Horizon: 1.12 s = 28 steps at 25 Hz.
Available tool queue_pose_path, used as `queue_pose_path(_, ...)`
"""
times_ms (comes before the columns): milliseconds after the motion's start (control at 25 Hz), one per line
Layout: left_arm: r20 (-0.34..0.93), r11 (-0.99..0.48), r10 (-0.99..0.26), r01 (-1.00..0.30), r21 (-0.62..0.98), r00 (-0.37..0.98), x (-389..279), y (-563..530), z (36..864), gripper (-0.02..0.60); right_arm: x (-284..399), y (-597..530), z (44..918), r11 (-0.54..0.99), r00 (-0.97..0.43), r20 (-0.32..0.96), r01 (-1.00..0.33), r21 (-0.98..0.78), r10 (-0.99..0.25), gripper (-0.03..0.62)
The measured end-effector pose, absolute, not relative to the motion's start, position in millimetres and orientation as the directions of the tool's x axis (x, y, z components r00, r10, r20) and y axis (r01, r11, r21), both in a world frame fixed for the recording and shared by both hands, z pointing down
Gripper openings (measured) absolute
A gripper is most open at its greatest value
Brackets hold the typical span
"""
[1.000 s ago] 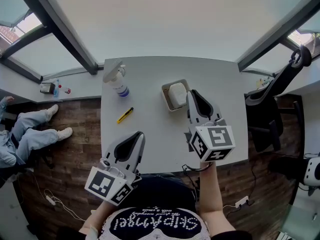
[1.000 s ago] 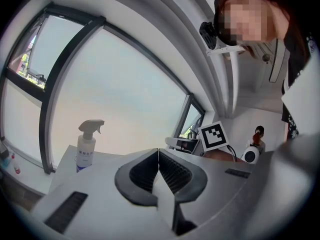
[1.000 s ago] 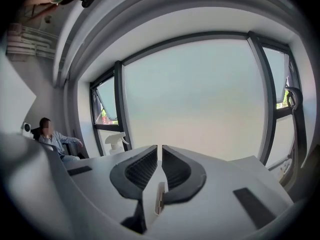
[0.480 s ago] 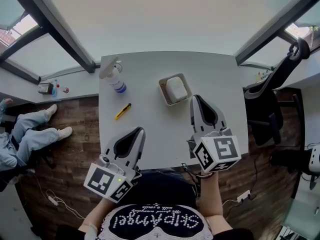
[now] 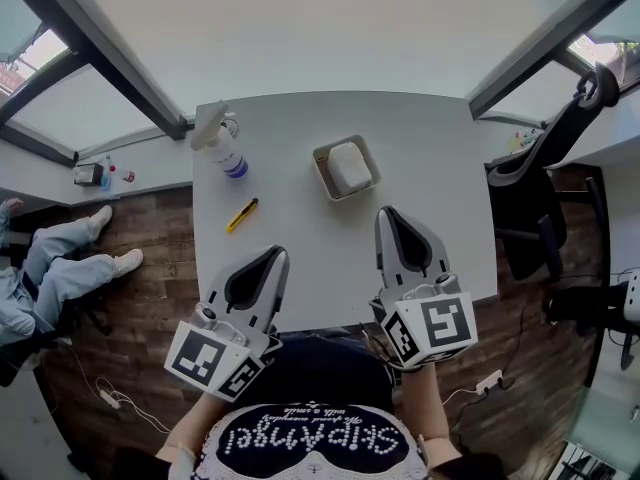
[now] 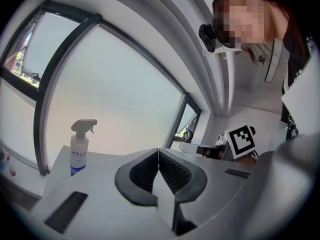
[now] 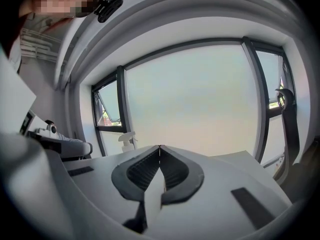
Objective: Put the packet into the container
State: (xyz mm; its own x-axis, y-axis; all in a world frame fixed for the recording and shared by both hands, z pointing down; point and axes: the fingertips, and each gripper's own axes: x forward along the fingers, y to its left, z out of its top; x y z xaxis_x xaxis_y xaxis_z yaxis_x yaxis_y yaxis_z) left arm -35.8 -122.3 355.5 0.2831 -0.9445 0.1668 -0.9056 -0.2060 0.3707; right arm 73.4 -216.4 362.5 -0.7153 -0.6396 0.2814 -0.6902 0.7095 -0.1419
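Note:
A white packet (image 5: 350, 168) lies inside the small beige container (image 5: 325, 181) on the far middle of the white table (image 5: 300, 218). My right gripper (image 5: 386, 214) is shut and empty, held near the table's front right, well short of the container. My left gripper (image 5: 278, 256) is also shut with nothing between its jaws, at the front left edge. In the left gripper view the jaw tips (image 6: 158, 150) meet; in the right gripper view the tips (image 7: 160, 147) meet too. Neither gripper view shows the container.
A white spray bottle (image 5: 222, 146) stands at the table's far left corner, seen also in the left gripper view as the spray bottle (image 6: 79, 146). A yellow utility knife (image 5: 241, 215) lies left of centre. A black office chair (image 5: 560, 168) stands to the right. A seated person's legs (image 5: 60, 258) are at the left.
My right gripper has drawn back from the container toward the table's front edge and shut. The left gripper has shifted slightly nearer. The packet stays in the container.

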Motion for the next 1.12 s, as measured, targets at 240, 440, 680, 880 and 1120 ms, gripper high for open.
queue_pose_path(240,0.167,-0.215,-0.941,-0.902,0.374,0.293,-34.0,-121.4,356.3,0.009,73.4,-192.1,366.2,0.722,-0.724,0.304,-0.678,-0.141,-0.620,0.014)
queue_pose_path(440,0.170,-0.228,-0.936,-0.899,0.375,0.308,-30.6,-119.0,356.9,0.009,78.8,-174.5,368.8,0.722,-0.729,0.311,-0.672,-0.162,-0.610,0.014)
queue_pose_path(680,0.176,-0.242,-0.929,-0.893,0.379,0.326,-25.4,-114.8,358.7,0.009,74.7,-144.8,376.6,0.748,-0.755,0.327,-0.640,-0.177,-0.569,0.014)
queue_pose_path(880,0.180,-0.249,-0.924,-0.886,0.391,0.338,-19.0,-109.5,361.9,0.009,68.4,-121.5,384.1,0.754,-0.773,0.344,-0.619,-0.221,-0.533,0.014)
queue_pose_path(1120,0.175,-0.274,-0.915,-0.879,0.390,0.363,-10.0,-101.7,362.5,0.009,69.7,-108.8,388.0,0.752,-0.777,0.354,-0.614,-0.242,-0.520,0.014)
